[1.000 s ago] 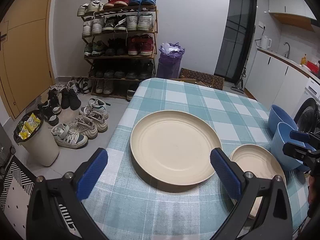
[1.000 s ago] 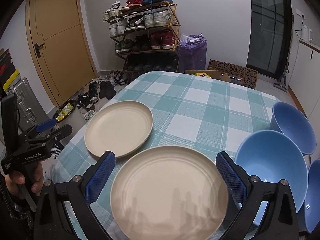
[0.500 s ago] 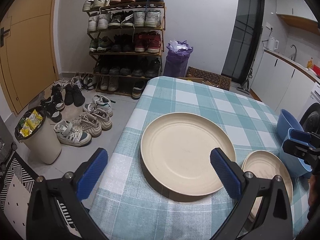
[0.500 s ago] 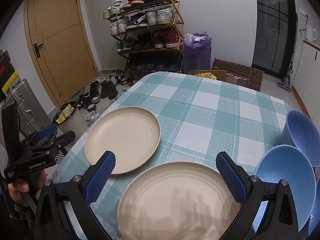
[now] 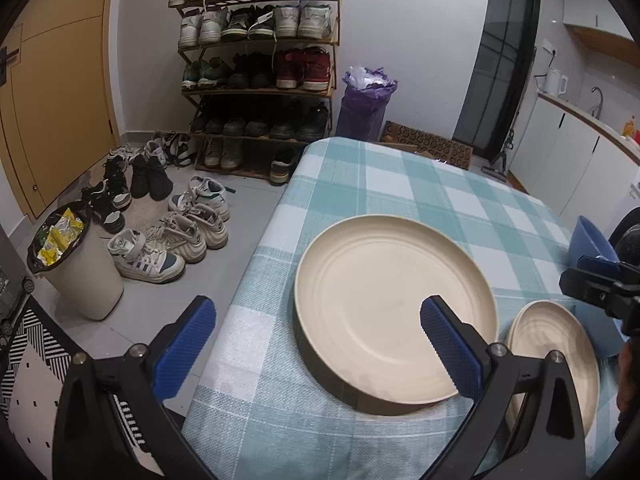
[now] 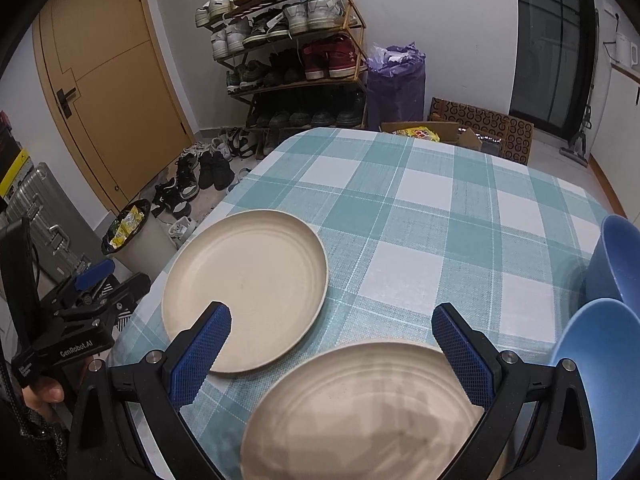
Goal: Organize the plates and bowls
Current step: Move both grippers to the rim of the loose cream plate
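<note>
Counting two plates [image 6: 244, 288], two bowls [image 6: 618, 258].

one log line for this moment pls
left claw open | right claw open | two cream plates apart on table | nothing held

Place: home entryway opening onto kitchen | showing: shoe rack [image 5: 260, 68] crowding wall, shoes [image 5: 168, 236] lying on floor, wooden door [image 6: 108, 80], checked-cloth worktop [image 6: 420, 208] | adjoining: white cabinets [image 5: 568, 152], kettle [image 5: 555, 80], tap [image 5: 595, 100]
</note>
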Available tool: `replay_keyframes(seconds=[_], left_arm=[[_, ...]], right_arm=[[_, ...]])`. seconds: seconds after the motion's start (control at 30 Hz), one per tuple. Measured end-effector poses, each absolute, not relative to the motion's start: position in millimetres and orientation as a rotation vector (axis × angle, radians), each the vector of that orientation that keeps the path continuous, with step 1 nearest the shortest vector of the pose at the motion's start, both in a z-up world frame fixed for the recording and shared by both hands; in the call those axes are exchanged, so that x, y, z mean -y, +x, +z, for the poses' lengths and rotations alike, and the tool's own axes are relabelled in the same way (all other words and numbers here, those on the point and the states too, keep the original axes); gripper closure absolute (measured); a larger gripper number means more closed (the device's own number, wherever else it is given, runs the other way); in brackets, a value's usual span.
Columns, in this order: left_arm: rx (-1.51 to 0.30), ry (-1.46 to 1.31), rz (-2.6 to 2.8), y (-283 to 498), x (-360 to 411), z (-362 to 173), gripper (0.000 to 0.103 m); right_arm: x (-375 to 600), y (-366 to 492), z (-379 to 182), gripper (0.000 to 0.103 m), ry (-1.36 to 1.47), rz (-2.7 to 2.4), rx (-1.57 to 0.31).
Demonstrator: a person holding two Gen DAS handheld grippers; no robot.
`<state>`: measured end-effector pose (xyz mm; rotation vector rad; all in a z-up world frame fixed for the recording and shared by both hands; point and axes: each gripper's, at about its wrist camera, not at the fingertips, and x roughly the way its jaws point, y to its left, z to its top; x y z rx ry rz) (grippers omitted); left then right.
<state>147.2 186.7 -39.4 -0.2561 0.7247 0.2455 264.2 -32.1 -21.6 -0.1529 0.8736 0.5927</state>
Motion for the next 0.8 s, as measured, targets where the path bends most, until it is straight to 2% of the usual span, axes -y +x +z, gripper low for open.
replay_keyframes(seconds=[0.6,0.8], left_arm=[[-0.779,-0.284,0.23,159,-191,-71,0.002],[-0.788,-0.302,0.222,158,-193,-76,0.008]], right_arm=[[3,290,-62,0.001,-0.156,0.588,-0.969],[-6,294,-77,0.008,-0.174,0.602,-1.001]])
